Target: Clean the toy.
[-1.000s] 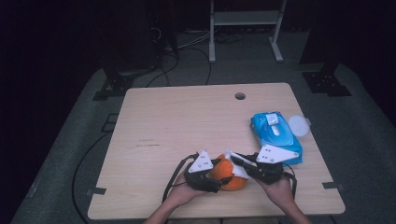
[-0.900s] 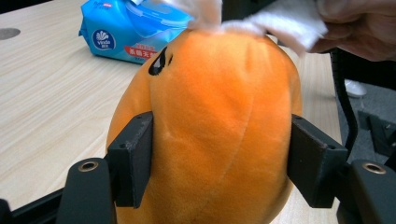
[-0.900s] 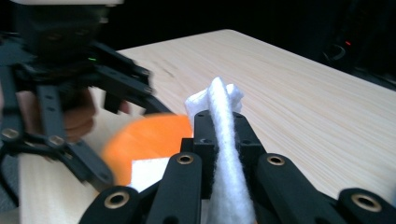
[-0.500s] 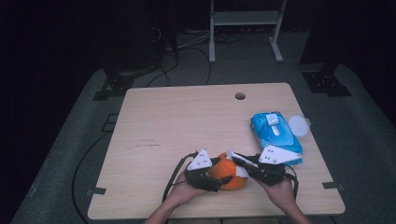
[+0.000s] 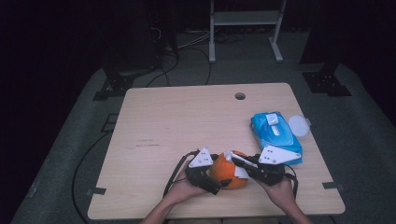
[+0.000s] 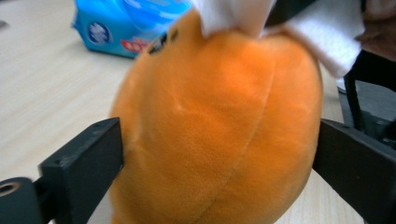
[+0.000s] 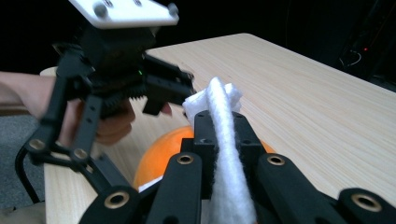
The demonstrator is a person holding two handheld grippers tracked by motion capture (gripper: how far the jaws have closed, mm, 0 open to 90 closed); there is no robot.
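Near the front edge of the wooden table (image 5: 187, 116), the left gripper (image 5: 215, 183) has its 2 jaws spread wide around an orange plush ball (image 6: 219, 126), pressing on both of its flanks, while the right gripper (image 7: 219, 123) has its jaws closed tight on a folded white wipe (image 7: 222, 140) held against the top of the ball. The ball is round, soft and fuzzy with a curved seam down its side, and a blue pack of wipes (image 5: 275, 133) lies just beside it to the right
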